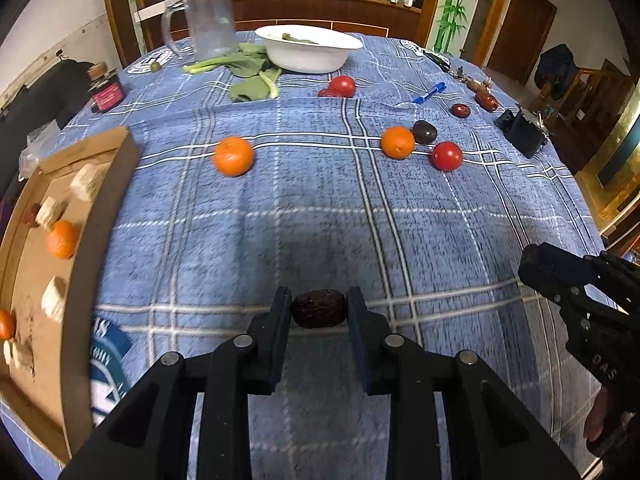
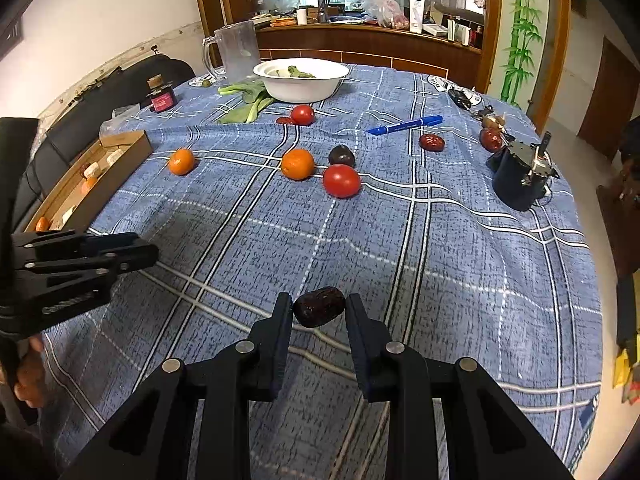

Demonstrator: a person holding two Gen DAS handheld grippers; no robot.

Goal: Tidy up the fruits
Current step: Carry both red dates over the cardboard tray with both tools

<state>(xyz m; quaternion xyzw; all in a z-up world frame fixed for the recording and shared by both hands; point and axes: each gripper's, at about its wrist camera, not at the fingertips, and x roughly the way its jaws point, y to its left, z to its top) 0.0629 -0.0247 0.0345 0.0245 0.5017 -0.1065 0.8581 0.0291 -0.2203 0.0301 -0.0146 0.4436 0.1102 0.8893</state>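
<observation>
My left gripper (image 1: 319,307) is shut on a dark red date (image 1: 319,309) and holds it above the blue plaid cloth. My right gripper (image 2: 319,308) is shut on another dark red date (image 2: 320,306). Loose on the cloth lie two oranges (image 1: 234,156) (image 1: 397,142), two tomatoes (image 1: 447,155) (image 1: 342,85), a dark plum (image 1: 424,131) and more dates (image 1: 460,110). A cardboard box (image 1: 100,216) at the left holds oranges (image 1: 61,239) and pale blocks. The box also shows in the right wrist view (image 2: 116,168).
A white bowl (image 1: 308,46) with greens, a clear jug (image 1: 210,20), leafy greens (image 1: 248,76), a blue pen (image 1: 430,93), a dark bottle (image 1: 106,92) and a black device (image 1: 522,130) stand at the far side. The table edge falls away at the right.
</observation>
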